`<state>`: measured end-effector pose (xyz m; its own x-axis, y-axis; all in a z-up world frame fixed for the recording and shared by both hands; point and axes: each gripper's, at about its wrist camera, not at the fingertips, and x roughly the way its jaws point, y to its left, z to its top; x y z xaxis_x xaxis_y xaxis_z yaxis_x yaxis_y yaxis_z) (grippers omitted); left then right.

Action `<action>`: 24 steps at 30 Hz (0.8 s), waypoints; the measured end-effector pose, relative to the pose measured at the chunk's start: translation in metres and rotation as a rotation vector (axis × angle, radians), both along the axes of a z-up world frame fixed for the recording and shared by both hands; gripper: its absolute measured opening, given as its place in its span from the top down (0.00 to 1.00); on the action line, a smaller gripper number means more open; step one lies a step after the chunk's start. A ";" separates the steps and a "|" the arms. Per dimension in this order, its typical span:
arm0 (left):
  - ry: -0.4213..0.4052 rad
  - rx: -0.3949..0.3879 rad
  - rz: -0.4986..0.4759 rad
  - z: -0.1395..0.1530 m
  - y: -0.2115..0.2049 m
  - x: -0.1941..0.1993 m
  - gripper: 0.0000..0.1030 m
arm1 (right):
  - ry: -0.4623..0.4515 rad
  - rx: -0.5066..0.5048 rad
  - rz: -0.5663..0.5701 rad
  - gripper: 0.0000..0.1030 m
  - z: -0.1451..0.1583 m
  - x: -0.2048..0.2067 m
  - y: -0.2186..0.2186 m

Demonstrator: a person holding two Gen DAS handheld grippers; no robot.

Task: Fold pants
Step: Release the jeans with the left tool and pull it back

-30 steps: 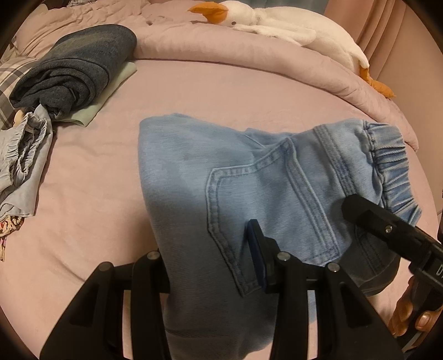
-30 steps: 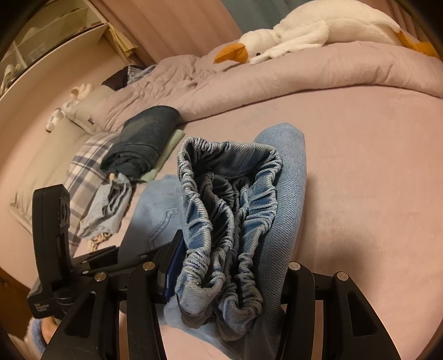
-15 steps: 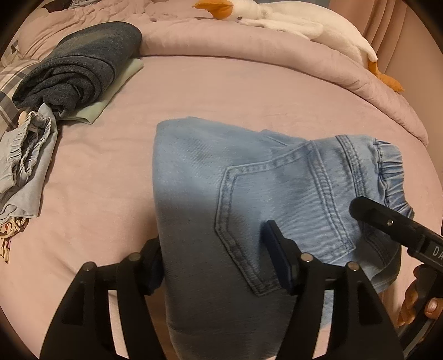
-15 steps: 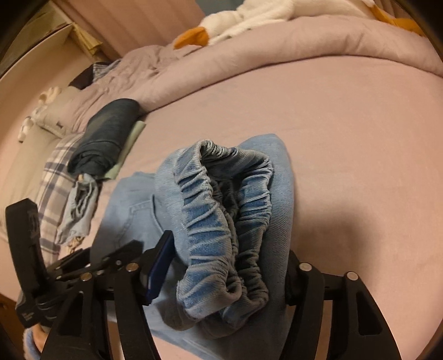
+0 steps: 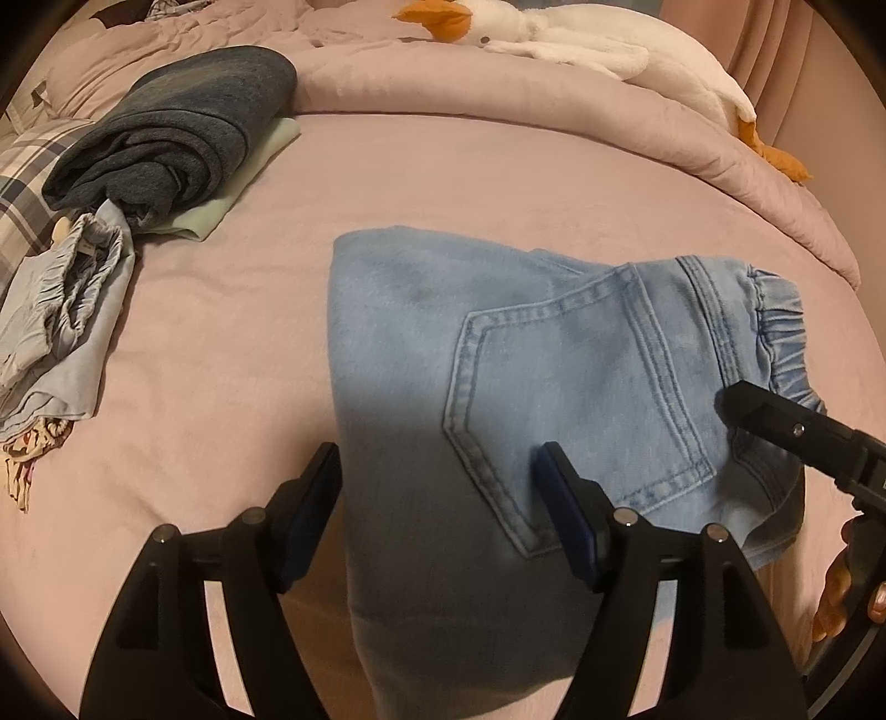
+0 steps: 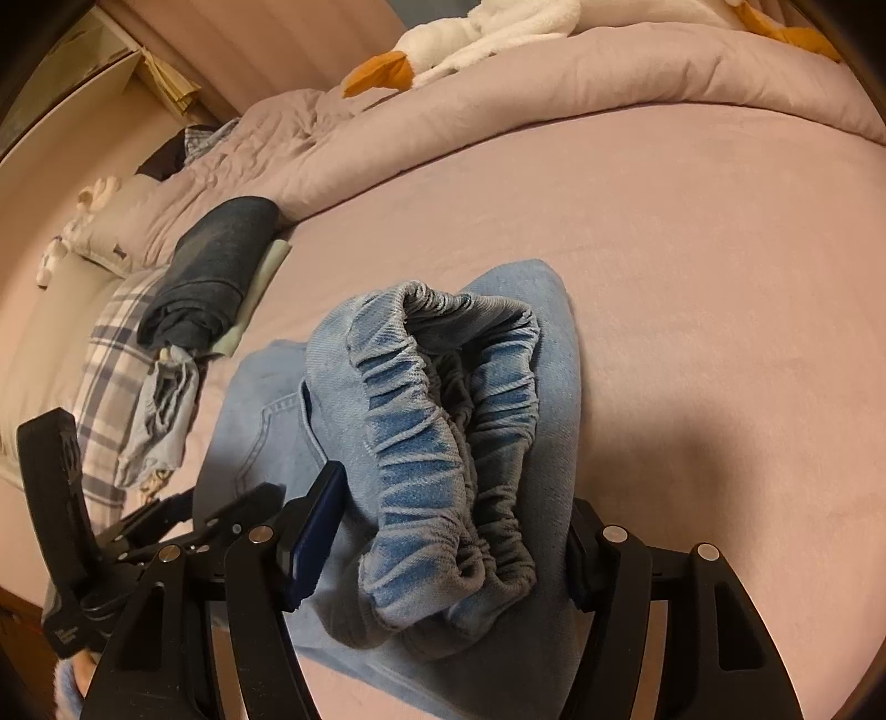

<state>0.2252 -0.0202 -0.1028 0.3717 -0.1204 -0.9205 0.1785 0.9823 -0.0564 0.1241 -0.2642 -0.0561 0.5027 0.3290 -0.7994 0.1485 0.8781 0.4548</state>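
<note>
Light blue jeans lie folded on the pink bed sheet, back pocket up and elastic waistband to the right. My left gripper hangs over the near folded edge. Its jaws are opening: one pad is beside the fold, the other over the pocket, and neither presses the denim. In the right wrist view the bunched waistband sits between the spread fingers of my right gripper, which is open and not pinching the cloth. One right gripper finger shows at the waistband in the left wrist view.
A dark blue folded garment lies on a pale green cloth at the back left, with a crumpled light blue garment beside it. A rolled duvet and a plush goose line the far edge.
Both grippers' jaws have spread and let go of the jeans. The lifted waistband has sunk onto the bed, and the folded jeans now lie flat.
</note>
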 end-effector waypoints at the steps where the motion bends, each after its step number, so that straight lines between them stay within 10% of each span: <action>1: -0.001 0.000 0.001 0.001 0.000 -0.001 0.30 | -0.001 0.001 0.001 0.35 0.001 -0.002 -0.001; 24: 0.003 0.017 -0.025 -0.002 -0.001 -0.035 0.30 | 0.011 -0.154 0.042 0.34 0.006 -0.031 0.006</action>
